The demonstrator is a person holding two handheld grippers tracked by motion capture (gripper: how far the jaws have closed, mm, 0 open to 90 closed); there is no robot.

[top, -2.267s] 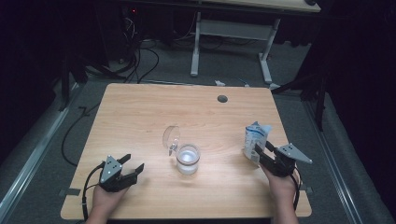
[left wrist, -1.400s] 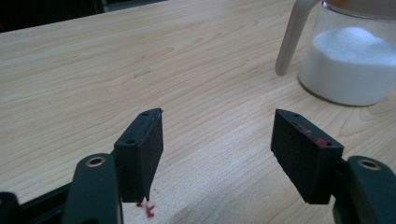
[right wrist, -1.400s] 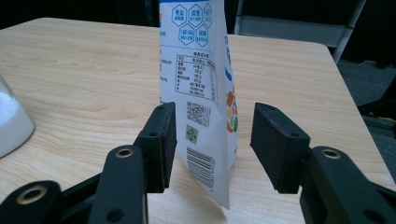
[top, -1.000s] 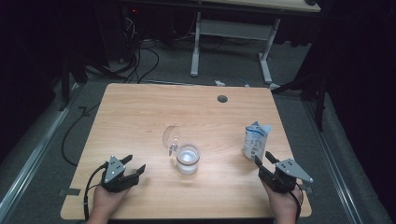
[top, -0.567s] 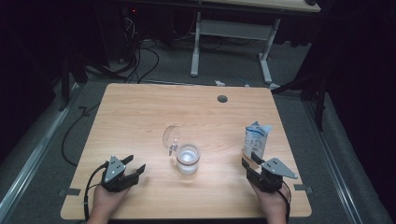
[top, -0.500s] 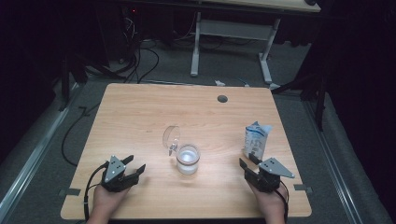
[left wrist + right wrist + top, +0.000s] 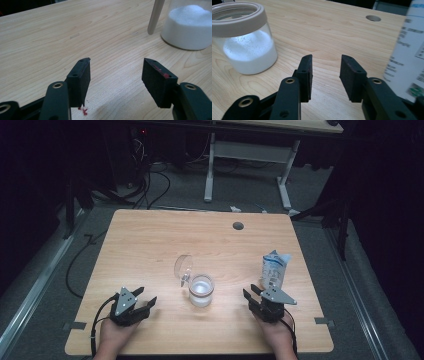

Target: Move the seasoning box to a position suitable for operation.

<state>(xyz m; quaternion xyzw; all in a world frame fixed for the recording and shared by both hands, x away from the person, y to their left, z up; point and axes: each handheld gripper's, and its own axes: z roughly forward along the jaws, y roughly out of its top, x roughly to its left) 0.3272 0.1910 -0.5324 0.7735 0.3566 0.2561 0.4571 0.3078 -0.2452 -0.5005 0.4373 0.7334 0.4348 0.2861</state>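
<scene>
A glass jar (image 7: 201, 290) holding white powder stands near the middle of the table, its hinged lid (image 7: 183, 267) swung up behind it. A white and blue packet (image 7: 274, 270) stands upright to the right. My right gripper (image 7: 251, 291) rests just in front of the packet, pointing at the jar (image 7: 247, 42). Its jaws have just been closing and stand open with nothing between them (image 7: 325, 62); the packet (image 7: 409, 50) is beside the right jaw. My left gripper (image 7: 145, 296) lies at the near left, open and empty (image 7: 116, 67), its jaws slightly narrowed. It faces the jar (image 7: 190, 27).
The wooden table (image 7: 150, 240) has a round cable hole (image 7: 238, 225) near its far edge. Bare wood spreads across the left and far parts. Beyond the table are cables on the floor and a white desk frame (image 7: 210, 165).
My right gripper has drawn back from the packet and shifted left along the near edge, with its jaws narrower. The left gripper, the jar and the packet have stayed put.
</scene>
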